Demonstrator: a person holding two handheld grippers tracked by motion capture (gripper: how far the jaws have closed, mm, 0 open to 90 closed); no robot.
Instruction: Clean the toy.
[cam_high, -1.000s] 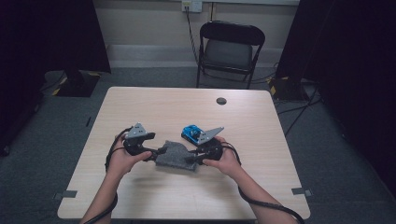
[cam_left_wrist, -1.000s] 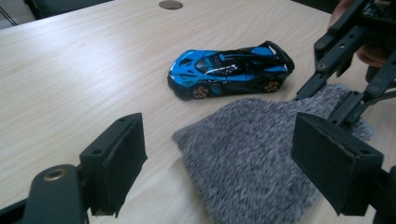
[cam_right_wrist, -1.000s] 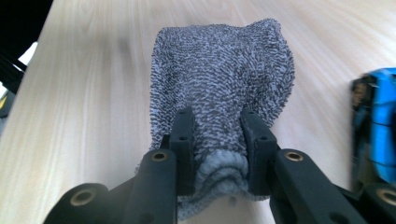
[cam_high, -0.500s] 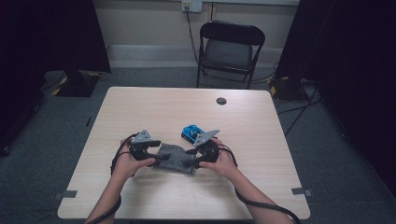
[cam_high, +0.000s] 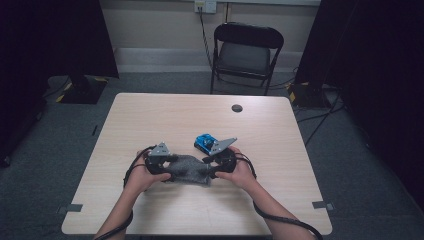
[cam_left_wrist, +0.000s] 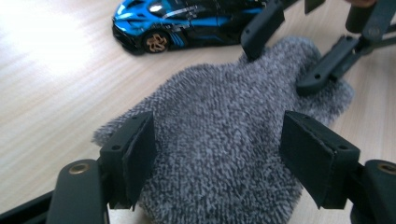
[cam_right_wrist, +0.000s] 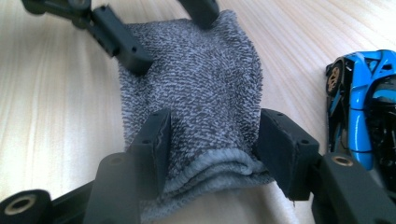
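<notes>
A grey fuzzy sock (cam_high: 188, 170) lies flat on the wooden table (cam_high: 200, 115), between my two grippers. My left gripper (cam_left_wrist: 219, 126) straddles the toe end (cam_left_wrist: 224, 88); its jaws have just been closing, with the sock between them, and the right pad (cam_left_wrist: 317, 158) still stands off the fabric. My right gripper (cam_right_wrist: 215, 123) sits over the ribbed cuff (cam_right_wrist: 219, 168). Its jaws have just been opening, and the cuff lies loose between the pads. In the high view the left gripper (cam_high: 171, 167) and right gripper (cam_high: 208, 170) face each other across the sock.
A blue and black toy car (cam_high: 204, 141) stands just beyond the sock, close to the right gripper; it shows too in the left gripper view (cam_left_wrist: 187, 18) and right gripper view (cam_right_wrist: 362, 116). A small dark disc (cam_high: 237, 108) lies near the table's far edge. A black folding chair (cam_high: 247, 50) stands behind.
My left hand has come down and in towards the sock's toe end. The right hand has stayed at the cuff, its jaws now apart.
</notes>
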